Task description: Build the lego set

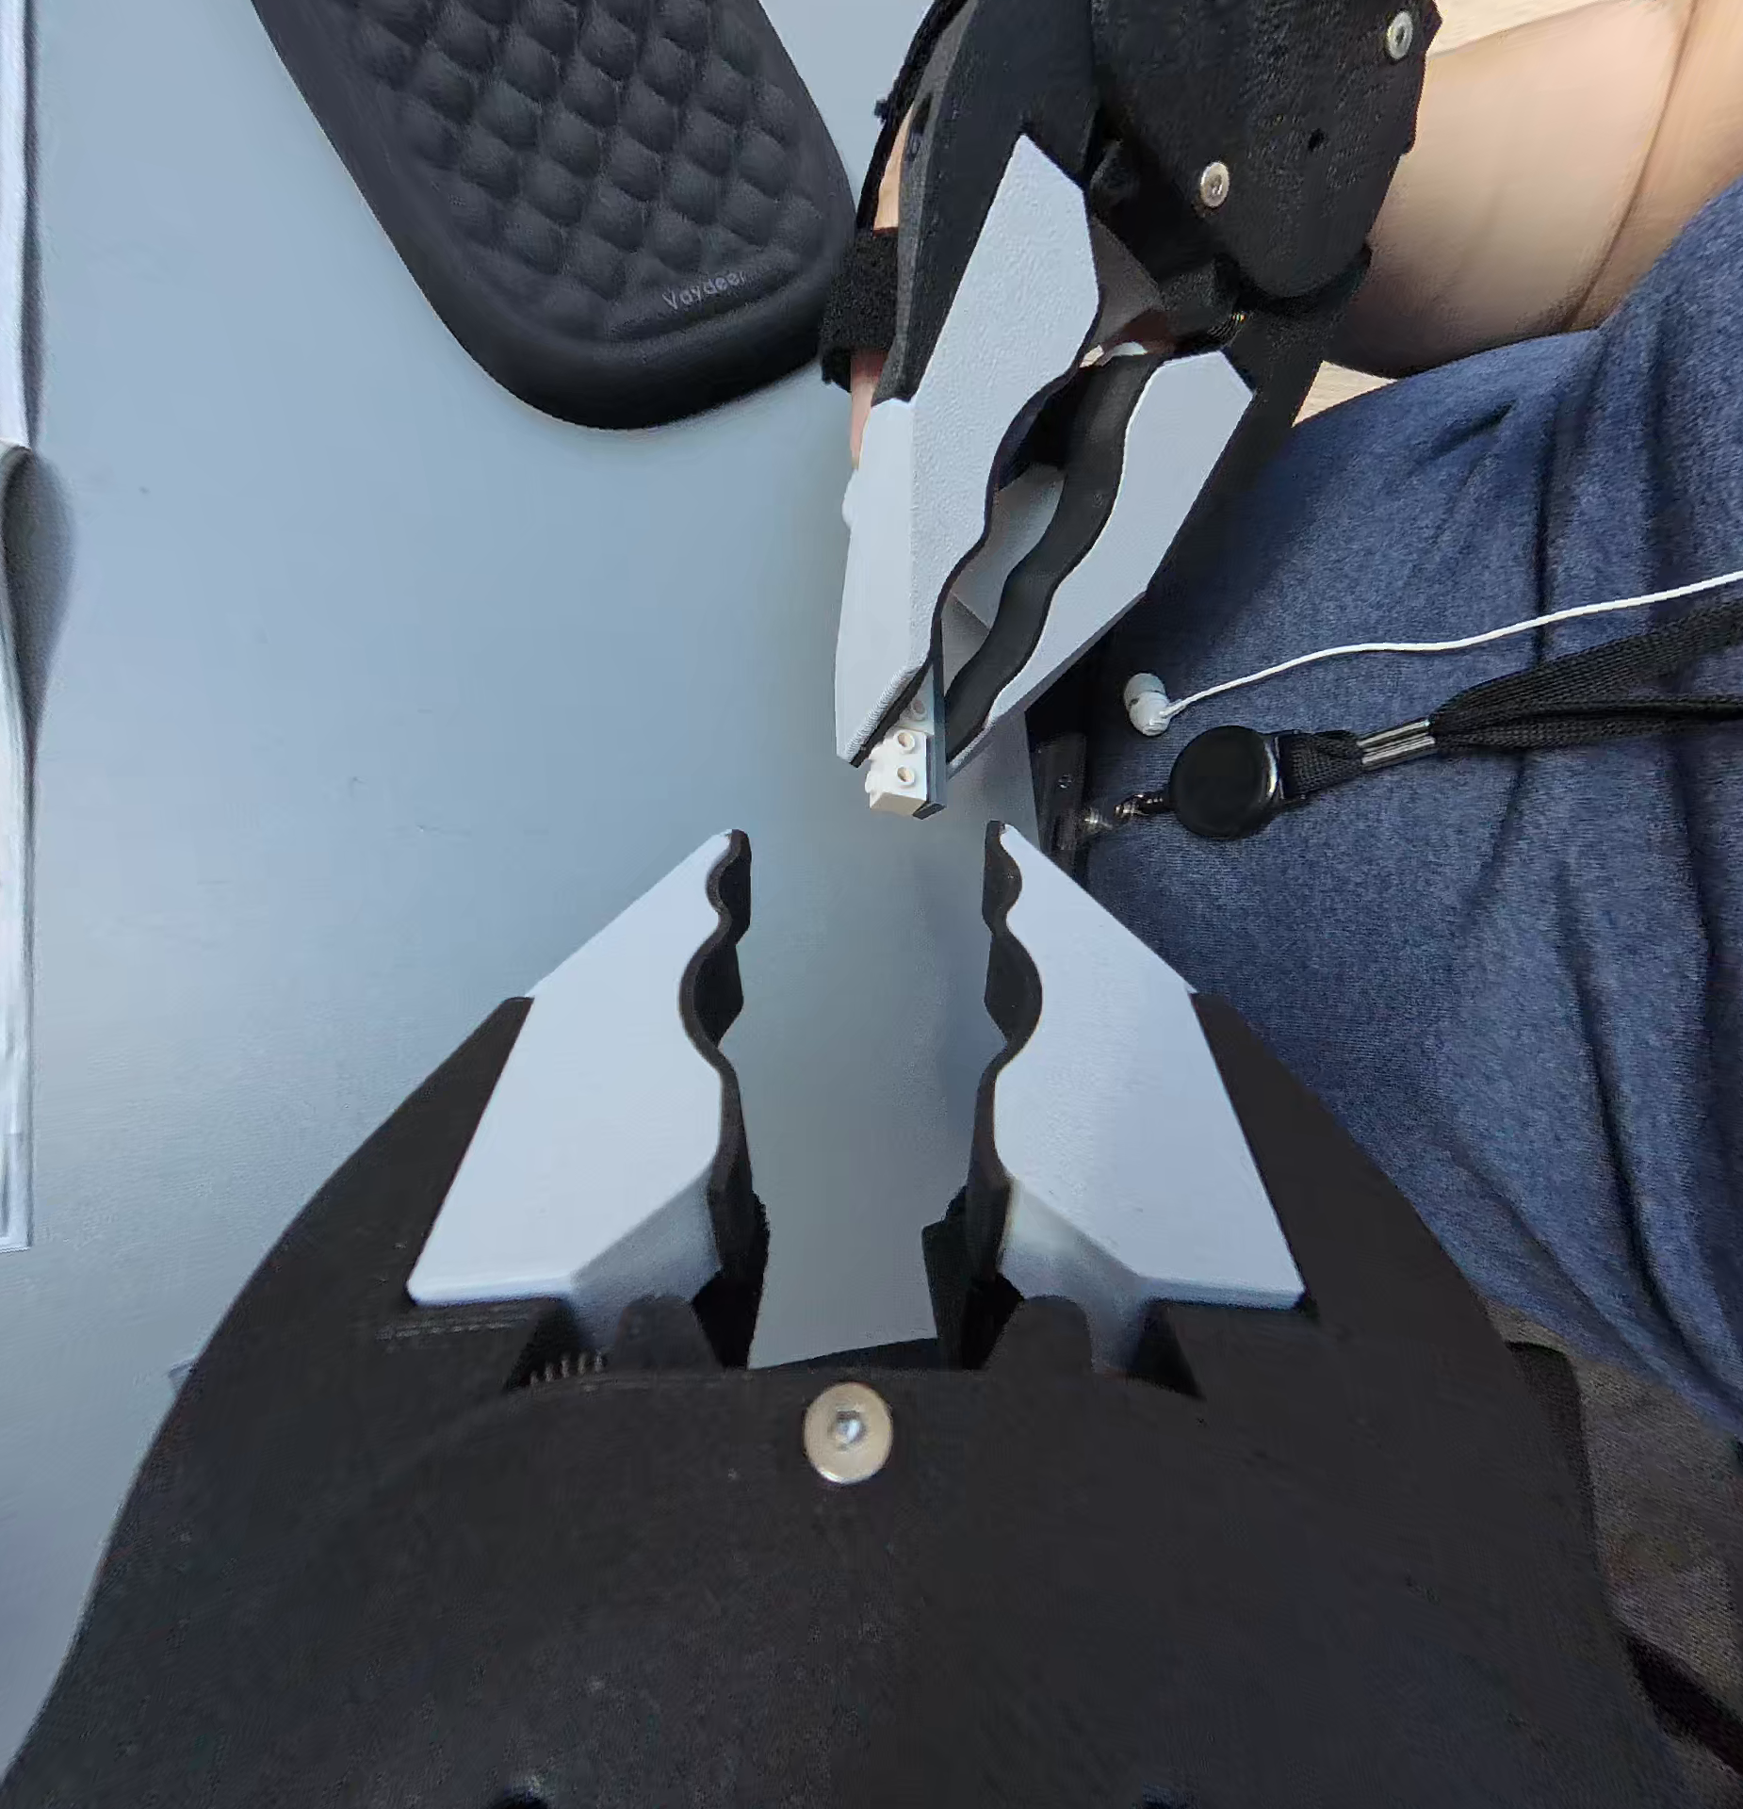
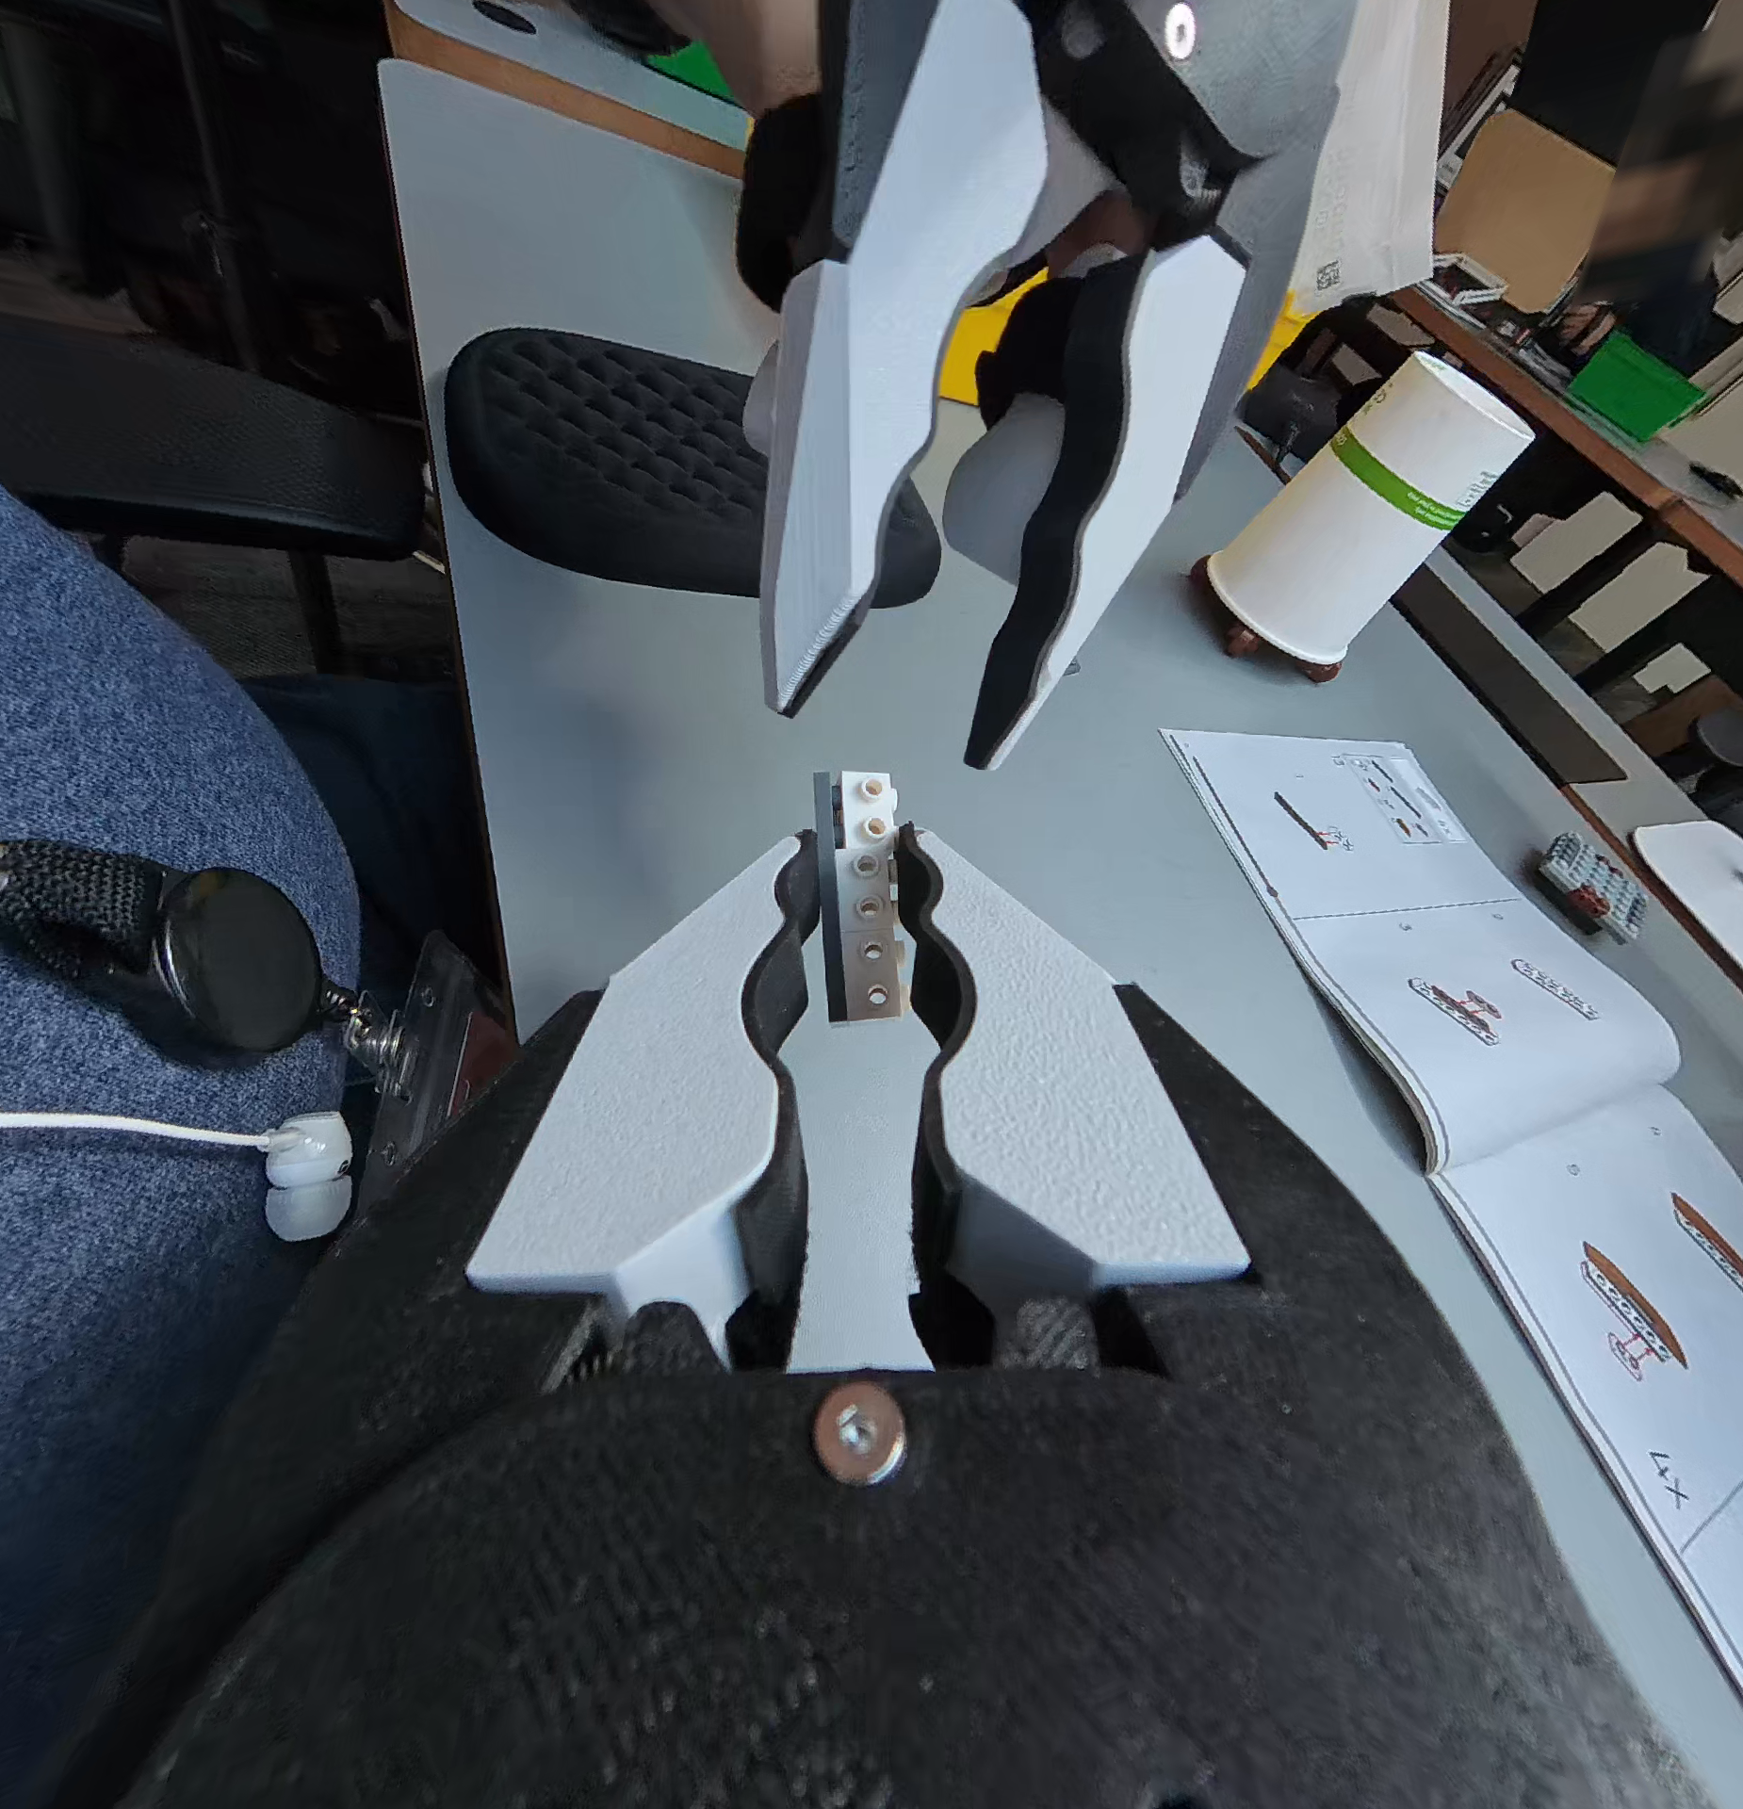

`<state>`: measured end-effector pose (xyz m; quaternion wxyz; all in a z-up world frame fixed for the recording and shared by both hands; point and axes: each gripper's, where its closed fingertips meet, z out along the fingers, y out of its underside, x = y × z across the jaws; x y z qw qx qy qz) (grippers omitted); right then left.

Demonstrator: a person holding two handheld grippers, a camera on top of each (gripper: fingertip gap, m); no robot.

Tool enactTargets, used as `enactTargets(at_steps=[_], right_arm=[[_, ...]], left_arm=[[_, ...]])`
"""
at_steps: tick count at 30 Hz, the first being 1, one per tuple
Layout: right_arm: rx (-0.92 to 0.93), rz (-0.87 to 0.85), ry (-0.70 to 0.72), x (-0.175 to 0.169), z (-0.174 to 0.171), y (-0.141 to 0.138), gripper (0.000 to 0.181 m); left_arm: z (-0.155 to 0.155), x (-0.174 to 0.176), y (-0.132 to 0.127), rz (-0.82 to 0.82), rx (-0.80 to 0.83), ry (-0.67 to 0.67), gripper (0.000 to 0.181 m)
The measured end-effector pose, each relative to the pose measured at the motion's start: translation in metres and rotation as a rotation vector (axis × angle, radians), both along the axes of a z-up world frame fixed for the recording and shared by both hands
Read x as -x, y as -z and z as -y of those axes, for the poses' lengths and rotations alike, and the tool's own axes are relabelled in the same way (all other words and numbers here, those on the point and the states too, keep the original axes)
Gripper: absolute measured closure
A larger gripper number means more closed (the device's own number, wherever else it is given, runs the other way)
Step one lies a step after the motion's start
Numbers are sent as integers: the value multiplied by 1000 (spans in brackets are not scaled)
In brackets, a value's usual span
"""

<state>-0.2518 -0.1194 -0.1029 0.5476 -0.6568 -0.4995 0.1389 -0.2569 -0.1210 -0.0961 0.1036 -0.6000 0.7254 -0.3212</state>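
My right gripper [image 2: 856, 837] is shut on a small lego assembly [image 2: 863, 901]: a row of white holed bricks against a dark grey plate, held upright above the table edge. Its tip pokes out past the fingertips. The same assembly [image 1: 902, 773] shows in the left wrist view, clamped in the right gripper [image 1: 897, 749]. My left gripper [image 1: 868, 842] is open and empty, its tips just short of the assembly's end. In the right wrist view the left gripper [image 2: 877, 729] hangs open right above the assembly.
A black wrist rest [image 1: 574, 186] lies on the grey table [image 1: 359, 685]. An open instruction booklet [image 2: 1494, 1038], a paper cup [image 2: 1357, 509] and a small grey lego piece [image 2: 1592, 886] sit to the right. A person's lap in blue cloth [image 1: 1484, 832], with a lanyard reel and earbud, is close. My left and right fingertips are right by each other.
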Motion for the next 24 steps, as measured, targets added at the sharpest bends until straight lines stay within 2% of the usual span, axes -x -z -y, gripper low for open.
enactTargets(at_steps=[3, 7, 10, 14, 19, 24], right_arm=[[22, -27, -7, 0, 1, -3, 167], [42, -38, -15, 0, 3, -4, 167], [59, -39, -19, 1, 4, -3, 167], [68, -37, -19, 1, 5, -2, 167], [68, -35, -23, 2, 6, -2, 167], [74, -30, -22, 3, 5, -2, 167]], left_arm=[[3, -1, -2, 71, -136, 22, 139], [5, -4, -3, 140, -308, 64, 162], [9, -4, -2, 158, -380, 100, 164], [12, -4, -2, 164, -404, 113, 167], [16, -4, -1, 155, -368, 117, 162], [15, -7, -3, 170, -385, 123, 167]])
